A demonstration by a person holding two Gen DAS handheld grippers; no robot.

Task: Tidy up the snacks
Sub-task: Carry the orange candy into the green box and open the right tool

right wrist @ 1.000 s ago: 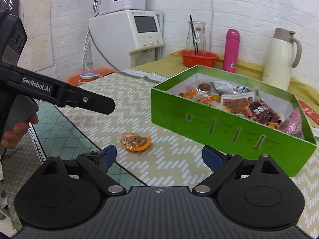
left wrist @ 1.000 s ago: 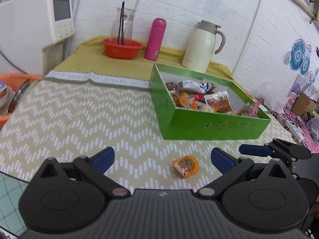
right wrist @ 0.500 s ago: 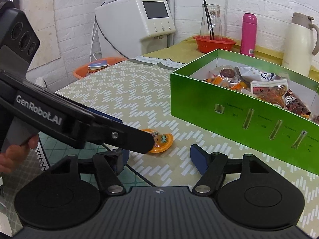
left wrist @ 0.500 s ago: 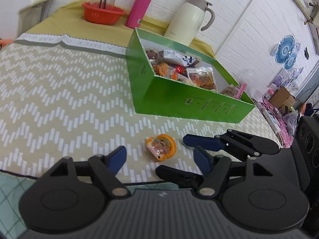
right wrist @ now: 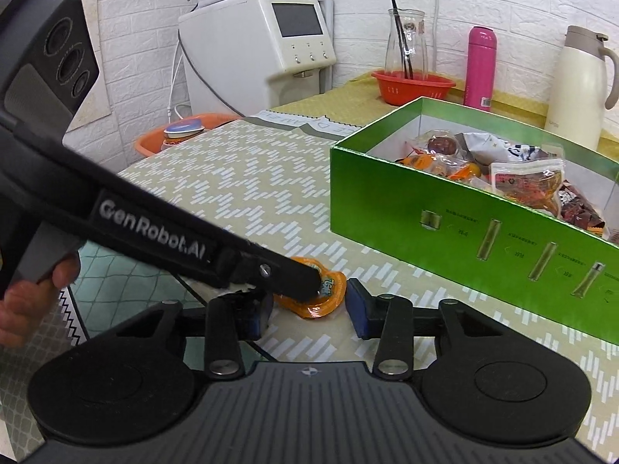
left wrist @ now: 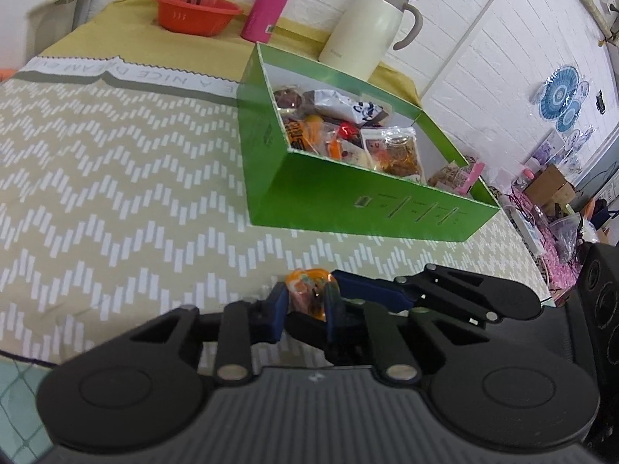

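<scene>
A small orange jelly cup (left wrist: pixel 309 294) lies on the chevron tablecloth near the table's front edge, also in the right wrist view (right wrist: pixel 321 294). My left gripper (left wrist: pixel 305 305) is shut on the jelly cup, blue pads on both sides. My right gripper (right wrist: pixel 307 309) is open, its fingers standing either side of the same cup; it shows in the left wrist view as black fingers (left wrist: pixel 371 290) reaching in from the right. The green box (left wrist: pixel 348 201) full of wrapped snacks stands behind, also in the right wrist view (right wrist: pixel 464 224).
A cream thermos jug (left wrist: pixel 367 27), pink bottle (left wrist: pixel 267 0) and red basket with a glass carafe (left wrist: pixel 197 11) stand at the back. A white appliance (right wrist: pixel 255 54) and an orange basin (right wrist: pixel 185 135) are to the left. The table's front edge is close.
My left gripper has moved forward and closed on the jelly cup. My right gripper has moved in closer, its fingers now flanking the cup.
</scene>
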